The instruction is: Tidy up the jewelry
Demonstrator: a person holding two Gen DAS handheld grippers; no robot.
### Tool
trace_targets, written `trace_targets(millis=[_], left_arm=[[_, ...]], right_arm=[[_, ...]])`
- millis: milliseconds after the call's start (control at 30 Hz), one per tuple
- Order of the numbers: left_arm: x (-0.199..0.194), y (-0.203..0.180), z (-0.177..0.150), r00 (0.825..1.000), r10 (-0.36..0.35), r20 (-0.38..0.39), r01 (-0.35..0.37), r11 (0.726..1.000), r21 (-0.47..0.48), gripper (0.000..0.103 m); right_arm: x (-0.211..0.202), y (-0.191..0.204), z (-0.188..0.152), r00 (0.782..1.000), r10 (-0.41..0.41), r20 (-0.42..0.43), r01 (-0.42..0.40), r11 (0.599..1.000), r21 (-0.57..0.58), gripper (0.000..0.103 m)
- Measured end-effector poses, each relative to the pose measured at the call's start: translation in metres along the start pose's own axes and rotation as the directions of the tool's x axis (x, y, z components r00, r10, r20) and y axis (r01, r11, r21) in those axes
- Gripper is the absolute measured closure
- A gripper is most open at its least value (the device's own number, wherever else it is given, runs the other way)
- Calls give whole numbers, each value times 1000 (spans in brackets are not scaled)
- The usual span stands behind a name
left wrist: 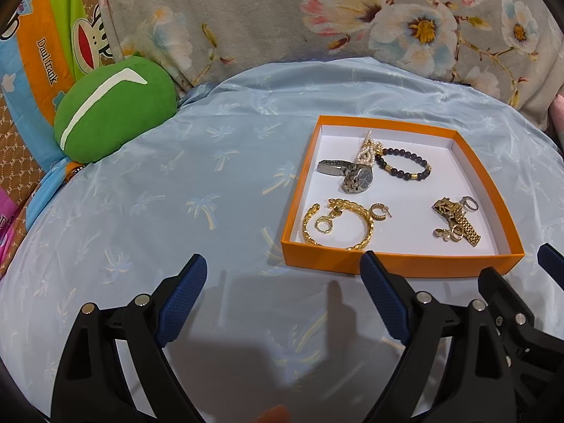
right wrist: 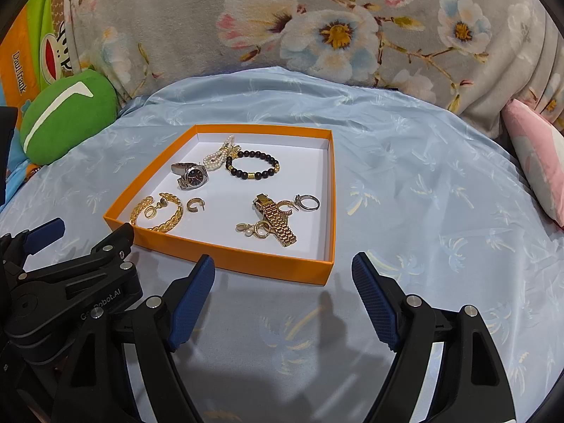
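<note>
Pale blue satin cloth (right wrist: pixel 405 176), printed with palm trees, covers a soft bed backed by a floral plush blanket (right wrist: pixel 246 28). On it sits a shallow orange cardboard tray (right wrist: pixel 225 255) with a white floor, holding the jewelry: a braided gold bangle (right wrist: pixel 165 216), a silver watch (right wrist: pixel 192 176), a dark beaded bracelet (right wrist: pixel 253 167), pearls (right wrist: pixel 216 155), a gold link band (right wrist: pixel 278 220) and small rings. Left gripper (left wrist: pixel 283 294) and right gripper (right wrist: pixel 283 290) hover before the tray, jaws spread, empty. Small rigid pieces likely need a fingertip pinch; chains drape and may snag neighbours.
</note>
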State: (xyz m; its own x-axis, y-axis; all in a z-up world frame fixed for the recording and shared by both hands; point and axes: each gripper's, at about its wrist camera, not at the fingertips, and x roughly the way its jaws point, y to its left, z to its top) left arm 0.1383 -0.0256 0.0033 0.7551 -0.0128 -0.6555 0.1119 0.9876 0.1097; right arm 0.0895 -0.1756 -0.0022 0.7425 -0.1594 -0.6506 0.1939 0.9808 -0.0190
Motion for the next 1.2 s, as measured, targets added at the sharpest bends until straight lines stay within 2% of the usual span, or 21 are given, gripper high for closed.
trace_targets(millis=[1200], left_arm=[[-2, 1, 1, 1000, 1, 13, -1, 1000, -12, 13]], right_arm=[[-1, -1, 0, 1000, -1, 2, 1, 1000, -1, 24]])
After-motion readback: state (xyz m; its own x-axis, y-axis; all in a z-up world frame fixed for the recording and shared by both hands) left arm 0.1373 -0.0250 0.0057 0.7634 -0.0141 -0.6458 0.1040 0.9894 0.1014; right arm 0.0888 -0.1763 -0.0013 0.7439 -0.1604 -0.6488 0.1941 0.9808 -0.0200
